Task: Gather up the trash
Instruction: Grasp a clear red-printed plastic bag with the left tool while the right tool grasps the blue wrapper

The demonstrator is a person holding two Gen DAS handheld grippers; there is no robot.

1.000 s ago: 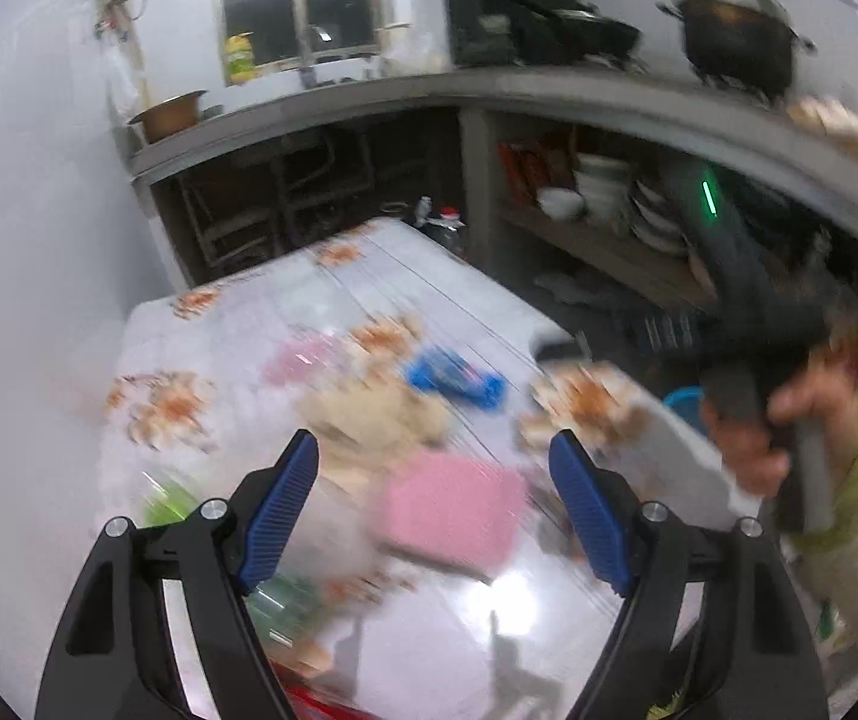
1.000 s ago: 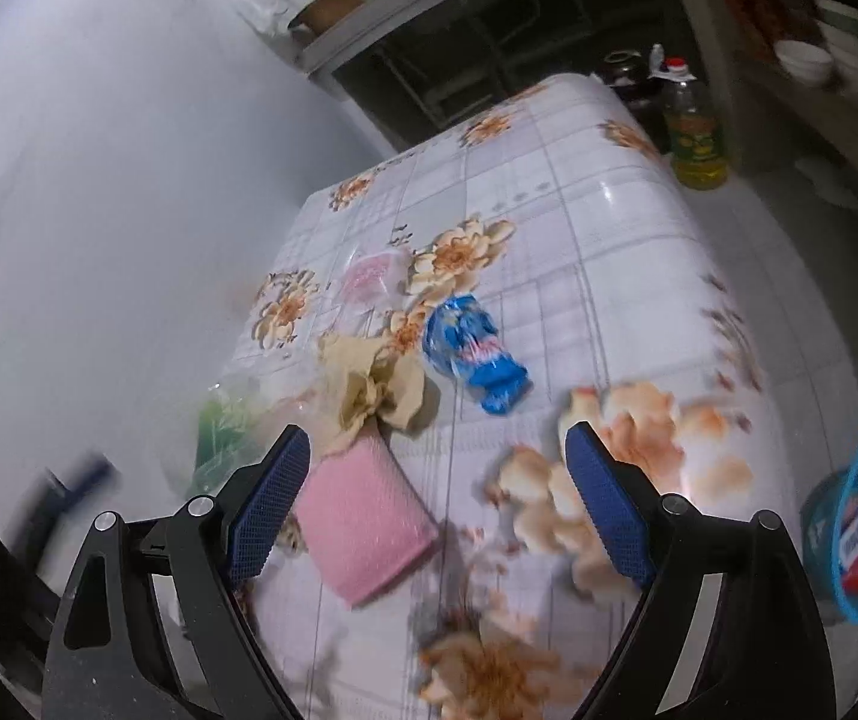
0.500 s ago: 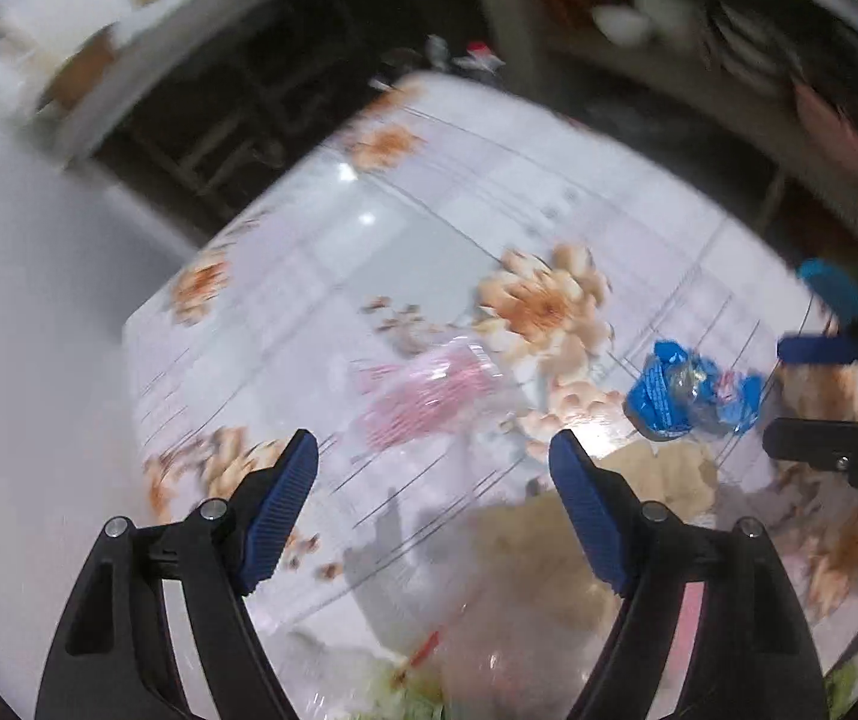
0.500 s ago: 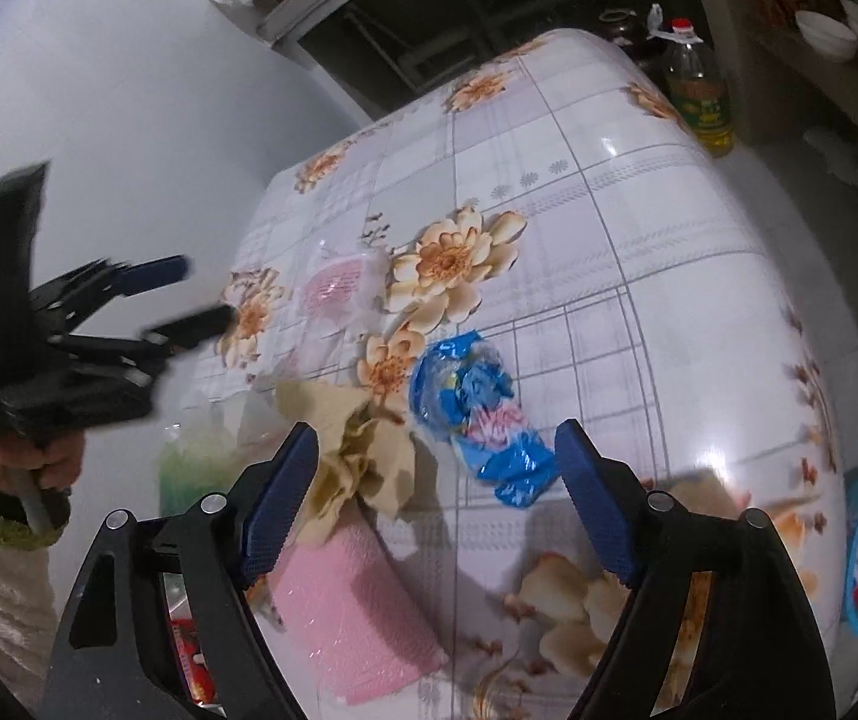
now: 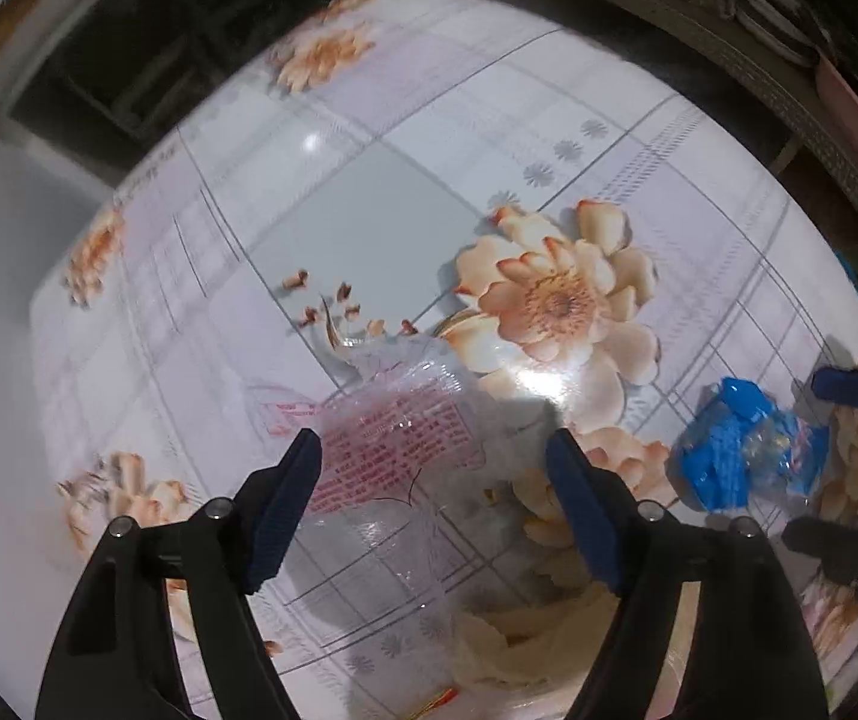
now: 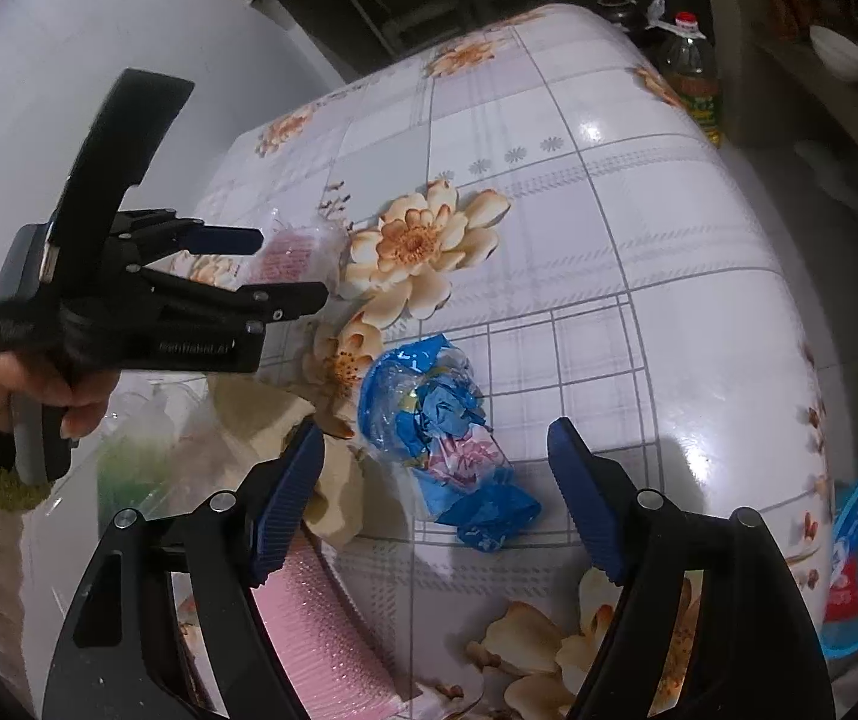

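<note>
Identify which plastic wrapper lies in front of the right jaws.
The crumpled blue wrapper; the clear wrapper with pink print lies farther off, by the left gripper.

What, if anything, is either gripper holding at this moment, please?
Nothing is held. The left gripper is closing over the clear bag; the right gripper, over the blue wrapper.

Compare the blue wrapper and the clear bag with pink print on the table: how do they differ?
The blue wrapper is opaque blue and crumpled; the clear bag is see-through with pink print and lies flatter. The wrapper sits ahead of the right gripper, the bag under the left gripper. Neither is gripped.
</note>
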